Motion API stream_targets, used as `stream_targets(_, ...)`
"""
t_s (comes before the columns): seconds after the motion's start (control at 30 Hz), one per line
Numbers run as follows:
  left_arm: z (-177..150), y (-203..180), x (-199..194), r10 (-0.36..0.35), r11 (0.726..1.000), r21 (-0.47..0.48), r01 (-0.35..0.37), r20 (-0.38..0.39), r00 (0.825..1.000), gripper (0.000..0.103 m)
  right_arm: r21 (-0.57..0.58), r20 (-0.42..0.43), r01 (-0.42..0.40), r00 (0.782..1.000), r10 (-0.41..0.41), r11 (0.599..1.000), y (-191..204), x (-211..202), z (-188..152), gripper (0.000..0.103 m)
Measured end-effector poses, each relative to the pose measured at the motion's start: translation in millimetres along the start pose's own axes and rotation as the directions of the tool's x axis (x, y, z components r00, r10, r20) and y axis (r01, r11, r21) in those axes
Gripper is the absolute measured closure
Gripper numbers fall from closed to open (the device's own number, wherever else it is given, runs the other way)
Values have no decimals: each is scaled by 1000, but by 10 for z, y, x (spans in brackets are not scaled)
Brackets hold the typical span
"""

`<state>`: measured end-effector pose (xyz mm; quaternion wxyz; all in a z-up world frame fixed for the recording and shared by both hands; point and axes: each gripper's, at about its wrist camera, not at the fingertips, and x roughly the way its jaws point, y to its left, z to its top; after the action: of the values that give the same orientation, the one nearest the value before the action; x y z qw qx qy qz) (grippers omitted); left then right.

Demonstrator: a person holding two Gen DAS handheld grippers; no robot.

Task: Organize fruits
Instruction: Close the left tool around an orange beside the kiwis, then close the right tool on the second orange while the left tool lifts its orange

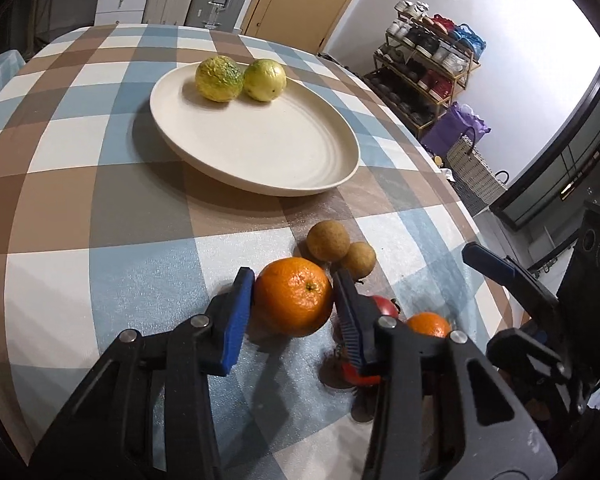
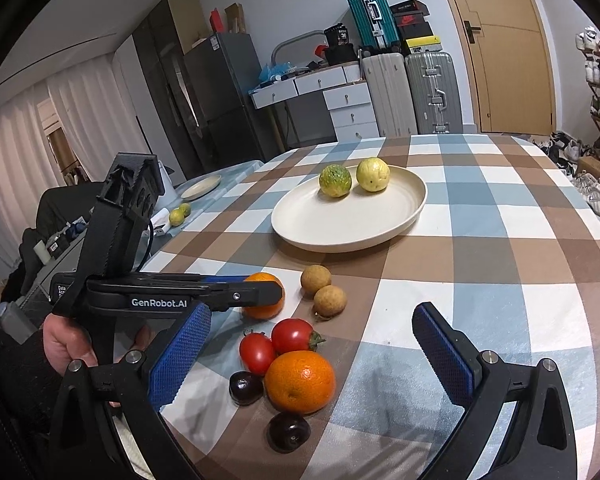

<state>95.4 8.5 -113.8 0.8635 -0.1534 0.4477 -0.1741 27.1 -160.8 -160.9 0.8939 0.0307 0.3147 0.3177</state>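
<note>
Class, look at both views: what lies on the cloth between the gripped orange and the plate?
Only the two small brown fruits, nearer the orange than the plate; both views show it.

Counts, located relative to the cream plate [image 2: 414, 204]. On the plate: two yellow-green fruits [image 2: 335, 181] [image 2: 373, 175]. On the cloth nearer the camera than the plate: two small brown round fruits [image 2: 315, 279] [image 2: 330, 299]; two oranges [image 2: 265, 295] [image 2: 300, 381]; two red tomatoes [image 2: 257, 353] [image 2: 294, 335]; two dark cherries [image 2: 246, 387] [image 2: 289, 431]. Far to the left of the plate, off the checked cloth: two further yellow-green fruits [image 2: 179, 214] and a second plate [image 2: 201, 187].
</note>
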Motion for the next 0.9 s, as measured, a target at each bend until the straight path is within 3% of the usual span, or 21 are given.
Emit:
stream_targets(0.8, 70, 20, -586, -36, 999, 8, 35, 127, 991, 66, 71, -135, -33, 990, 43, 997, -25, 112, -203, 0)
stream_targets(0.9, 47, 30, -635, -30, 1000, 5, 30, 130, 991, 66, 102, -149, -57, 986, 72, 993, -50, 158, -226, 8)
